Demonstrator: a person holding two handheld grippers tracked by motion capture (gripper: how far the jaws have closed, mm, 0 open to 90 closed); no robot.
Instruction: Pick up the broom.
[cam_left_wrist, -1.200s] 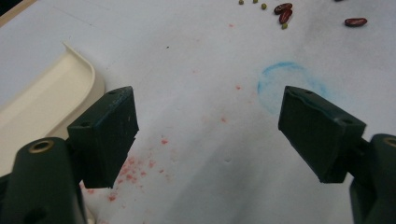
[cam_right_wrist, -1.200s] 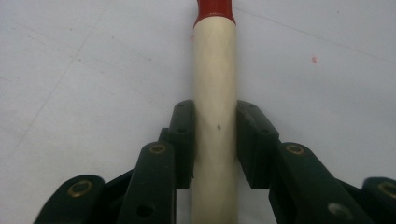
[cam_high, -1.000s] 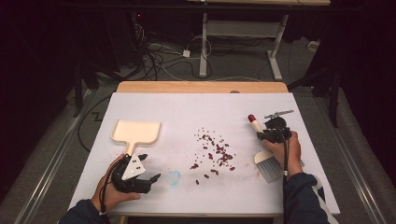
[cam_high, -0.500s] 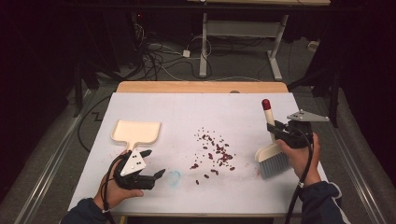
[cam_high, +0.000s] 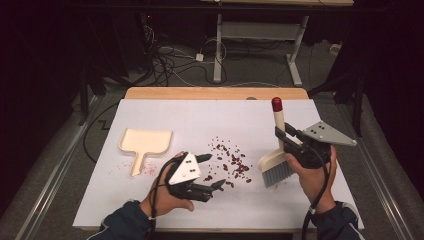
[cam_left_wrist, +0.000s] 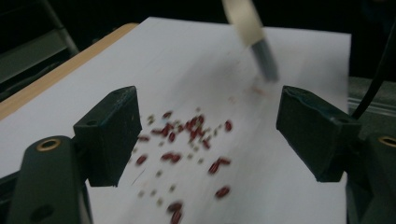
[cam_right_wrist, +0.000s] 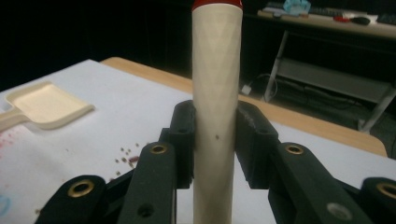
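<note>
A hand brush with a cream handle, red tip and grey bristles stands nearly upright at the right of the table, bristles low over the white sheet. My right gripper is shut on its handle, the pads pressing both sides. Small red beans lie scattered mid-table. My left gripper hovers just left of them, open, with nothing between its pads; past its jaws lie the beans and the brush. A cream dustpan lies flat at the left, handle toward me.
A white sheet covers the table, with a wooden strip along its far edge. Faint reddish marks stain the sheet beside the dustpan handle. Desk legs and cables sit on the floor beyond the table.
The right gripper has lifted the brush from lying near the right edge to upright and carried it toward the beans. The left gripper has risen and moved right toward the beans.
</note>
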